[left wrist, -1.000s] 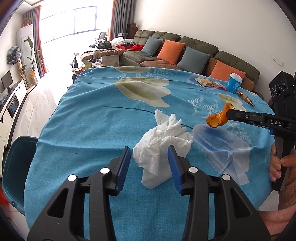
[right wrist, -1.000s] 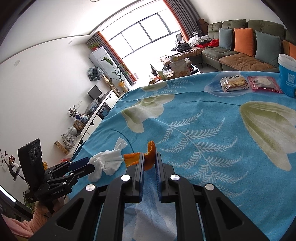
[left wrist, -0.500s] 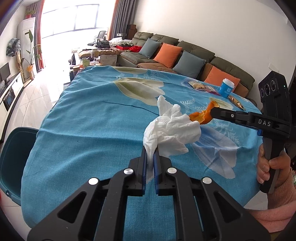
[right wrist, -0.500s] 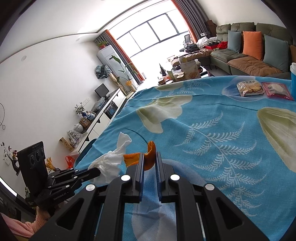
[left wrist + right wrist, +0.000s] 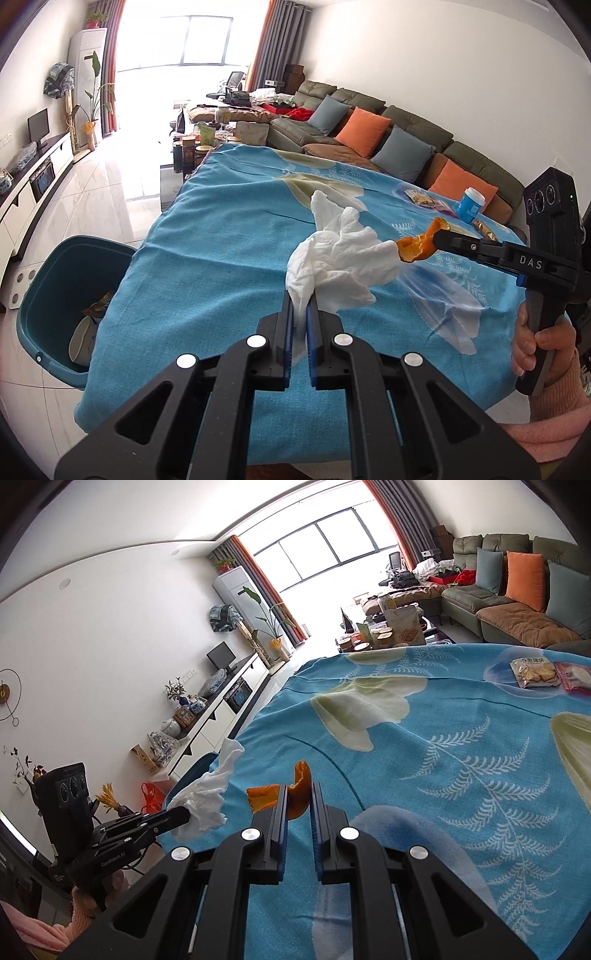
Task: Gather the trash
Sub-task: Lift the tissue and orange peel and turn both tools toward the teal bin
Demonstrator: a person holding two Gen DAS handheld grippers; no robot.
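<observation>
My left gripper [image 5: 301, 299] is shut on a crumpled white tissue [image 5: 340, 254] and holds it above the blue tablecloth [image 5: 221, 236]. My right gripper [image 5: 298, 797] is shut on a piece of orange peel [image 5: 295, 794], also held above the cloth. In the left wrist view the peel [image 5: 417, 245] sits just right of the tissue, at the tip of the right gripper [image 5: 439, 236]. In the right wrist view the tissue [image 5: 210, 794] hangs from the left gripper [image 5: 184, 814] at the left. A teal bin [image 5: 62, 295] with some trash inside stands on the floor left of the table.
Snack packets [image 5: 533, 672] and a blue cup [image 5: 471, 206] lie at the table's far right side. A sofa [image 5: 406, 147] with cushions runs along the right wall. A white TV cabinet [image 5: 221, 716] lines the left wall.
My left gripper closed on the tissue and lifted it off the cloth. Both grippers have swung left, bringing the teal bin into view. The right gripper still holds the peel.
</observation>
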